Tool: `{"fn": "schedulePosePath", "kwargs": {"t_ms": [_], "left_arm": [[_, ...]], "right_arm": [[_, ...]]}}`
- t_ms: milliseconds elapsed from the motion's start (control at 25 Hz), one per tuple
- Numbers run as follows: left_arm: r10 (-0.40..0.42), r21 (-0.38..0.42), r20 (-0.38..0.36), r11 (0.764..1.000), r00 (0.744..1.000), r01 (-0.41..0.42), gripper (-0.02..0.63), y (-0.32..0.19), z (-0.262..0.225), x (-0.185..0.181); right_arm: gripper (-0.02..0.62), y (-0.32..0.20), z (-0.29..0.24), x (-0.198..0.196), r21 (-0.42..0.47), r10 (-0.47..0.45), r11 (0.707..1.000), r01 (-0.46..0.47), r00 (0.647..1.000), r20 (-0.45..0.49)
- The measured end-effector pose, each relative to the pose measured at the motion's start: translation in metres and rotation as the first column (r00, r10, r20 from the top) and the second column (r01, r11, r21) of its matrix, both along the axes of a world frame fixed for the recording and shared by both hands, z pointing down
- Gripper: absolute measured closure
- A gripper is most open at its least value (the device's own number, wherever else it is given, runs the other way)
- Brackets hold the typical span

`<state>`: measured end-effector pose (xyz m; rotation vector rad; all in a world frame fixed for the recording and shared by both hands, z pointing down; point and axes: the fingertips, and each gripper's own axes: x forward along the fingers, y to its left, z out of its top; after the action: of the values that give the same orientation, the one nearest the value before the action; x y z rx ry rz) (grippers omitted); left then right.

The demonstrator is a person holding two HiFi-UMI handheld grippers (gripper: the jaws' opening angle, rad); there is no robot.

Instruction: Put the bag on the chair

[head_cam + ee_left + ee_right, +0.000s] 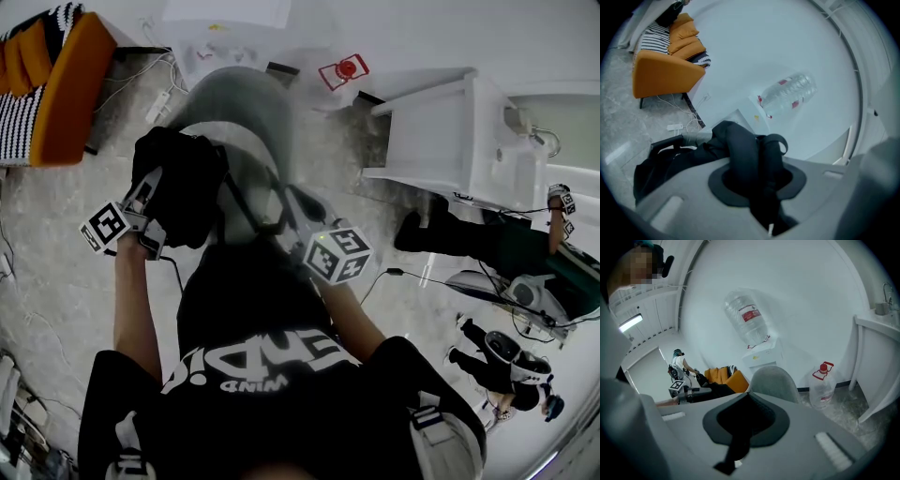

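The black bag (pixel 178 183) hangs in front of me, just this side of the grey chair (pixel 239 103). My left gripper (pixel 142 214) is at the bag's left side, shut on its bunched fabric (pixel 740 154), and a strap loop (pixel 777 139) pokes up beside the jaws. My right gripper (pixel 298 217) is at the bag's right side, shut on a black strap (pixel 737 444) that runs down between its jaws. In the right gripper view the chair's rounded back (pixel 772 383) stands straight ahead, with the left gripper (pixel 678 388) and the bag to its left.
An orange sofa (pixel 56 84) with a striped cushion stands at the far left. A water dispenser (pixel 761 352) with its bottle (pixel 747 317) stands behind the chair, with a red-capped jug (pixel 344 70) beside it. A white sink cabinet (pixel 459 131) is at the right. Cables (pixel 403 274) lie on the floor, near other people (pixel 487 244).
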<state>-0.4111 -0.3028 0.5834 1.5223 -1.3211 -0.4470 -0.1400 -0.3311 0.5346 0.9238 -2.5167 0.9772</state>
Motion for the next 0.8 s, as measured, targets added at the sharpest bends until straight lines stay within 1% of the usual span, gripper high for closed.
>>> {"fn": "schedulePosePath", "kwargs": {"t_ms": [200, 360, 560, 680, 800], "left_arm": [[-0.013, 0.004, -0.019, 1.0, 1.0, 0.013, 0.511, 0.001, 0.008, 0.005], [-0.04, -0.011, -0.029, 0.999, 0.999, 0.04, 0.506, 0.008, 0.014, 0.007], [-0.051, -0.052, 0.029, 0.997, 0.998, 0.053, 0.491, 0.015, 0.016, 0.011], [-0.044, -0.086, 0.07, 0.995, 0.997, 0.05, 0.454, 0.017, 0.016, 0.015], [-0.014, -0.122, 0.09, 0.992, 0.996, 0.024, 0.368, 0.018, 0.014, 0.026]], "right_arm": [[0.594, -0.002, 0.002, 0.008, -0.003, 0.002, 1.0, -0.002, 1.0, -0.008], [0.595, -0.001, 0.003, 0.013, -0.007, -0.011, 1.0, 0.011, 1.0, -0.006], [0.595, -0.001, 0.0, 0.013, 0.0, -0.031, 1.0, 0.031, 1.0, 0.004], [0.594, -0.002, -0.003, 0.014, 0.01, -0.04, 0.999, 0.04, 0.999, 0.013], [0.594, -0.006, -0.009, 0.021, 0.017, -0.041, 0.999, 0.041, 0.999, 0.016]]}}
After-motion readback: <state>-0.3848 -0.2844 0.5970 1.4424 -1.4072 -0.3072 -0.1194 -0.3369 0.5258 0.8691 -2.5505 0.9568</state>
